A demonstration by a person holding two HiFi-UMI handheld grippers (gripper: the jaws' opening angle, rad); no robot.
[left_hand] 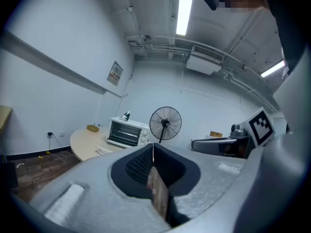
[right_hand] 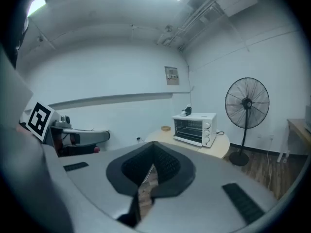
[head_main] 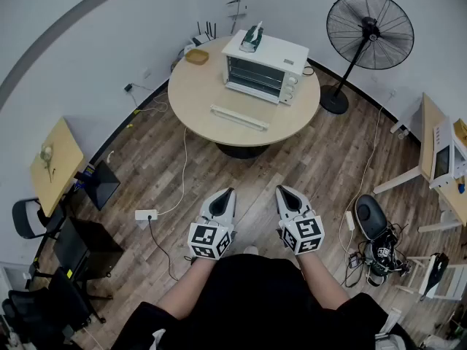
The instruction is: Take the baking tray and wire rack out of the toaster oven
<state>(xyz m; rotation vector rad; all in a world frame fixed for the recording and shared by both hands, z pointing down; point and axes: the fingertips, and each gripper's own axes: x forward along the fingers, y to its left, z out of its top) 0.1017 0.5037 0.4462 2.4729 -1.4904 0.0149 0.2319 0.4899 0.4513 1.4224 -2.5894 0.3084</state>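
The toaster oven [head_main: 264, 68] sits at the far side of the round wooden desk [head_main: 191, 100], its long axis running left to right across the head view and dipping slightly to the right. Its closed glass door faces the person, with the knobs at its right end. The left gripper [head_main: 229, 193] and right gripper [head_main: 282, 190] hang side by side over the plank floor [head_main: 292, 166], well short of the desk, each with jaws pressed together on nothing, while a pedestal fan [head_main: 368, 31] stands to the desk's right by the white wall.
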